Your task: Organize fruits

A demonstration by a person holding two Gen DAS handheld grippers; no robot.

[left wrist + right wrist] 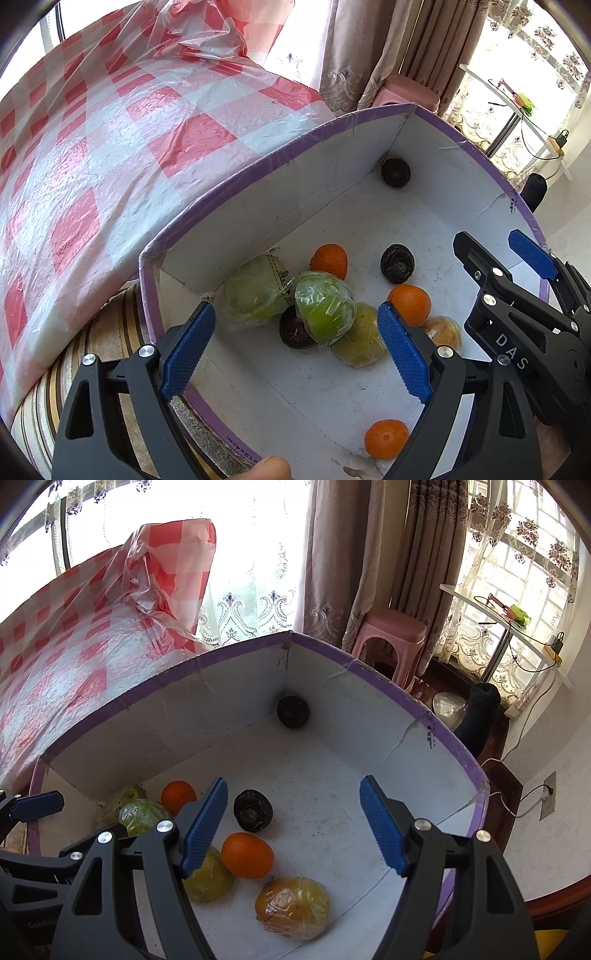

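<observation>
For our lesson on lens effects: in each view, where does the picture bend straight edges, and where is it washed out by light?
Left wrist view: the box's purple rim bows into an arc, and the window at upper right is overexposed. Right wrist view: the rim curves likewise; the lace curtain is blown to white, and glare sits on the wrapped yellow-orange fruit.

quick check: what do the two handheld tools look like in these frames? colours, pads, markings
Both match: black plastic frames with triangular cut-outs, silver pivot screws, blue ribbed finger pads. The left tool and right tool look identical in their own views. In the left wrist view the right tool's side reads "DAS" in white; in the right wrist view the left tool's body shows faint "GenRo" lettering. No cables or sleeves visible.
</observation>
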